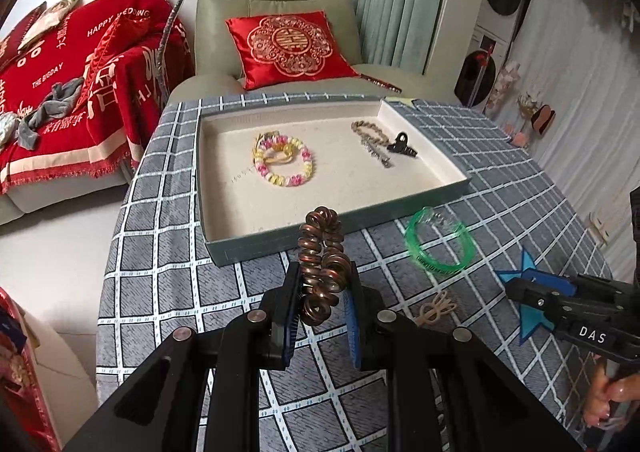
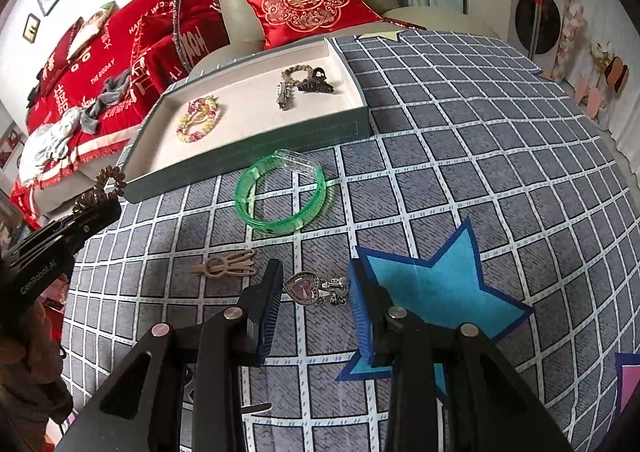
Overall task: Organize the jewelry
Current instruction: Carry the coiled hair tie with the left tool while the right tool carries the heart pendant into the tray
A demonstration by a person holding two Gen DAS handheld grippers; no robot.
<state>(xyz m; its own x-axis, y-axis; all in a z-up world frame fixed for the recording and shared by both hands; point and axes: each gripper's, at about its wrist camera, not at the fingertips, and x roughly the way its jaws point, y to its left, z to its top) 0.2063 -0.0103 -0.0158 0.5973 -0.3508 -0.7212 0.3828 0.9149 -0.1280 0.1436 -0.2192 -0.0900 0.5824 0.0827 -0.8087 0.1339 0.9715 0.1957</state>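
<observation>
My left gripper (image 1: 325,280) is shut on a brown spiral hair tie (image 1: 322,252), held above the cloth just short of the tray's (image 1: 256,248) near wall; it also shows in the right wrist view (image 2: 102,187). The tray holds a pink and yellow bead bracelet (image 1: 285,159), a braided chain (image 1: 370,135) and a black claw clip (image 1: 401,145). My right gripper (image 2: 314,284) is open, its fingers on either side of a heart-shaped clip (image 2: 316,289) lying on the cloth. A green bangle (image 2: 282,191) and a tan hair clip (image 2: 224,266) lie on the cloth.
The table has a grey checked cloth (image 2: 460,131) with a blue star patch (image 2: 436,292). A green armchair with a red cushion (image 1: 290,47) stands behind the table, a red-covered sofa (image 1: 72,83) to the left.
</observation>
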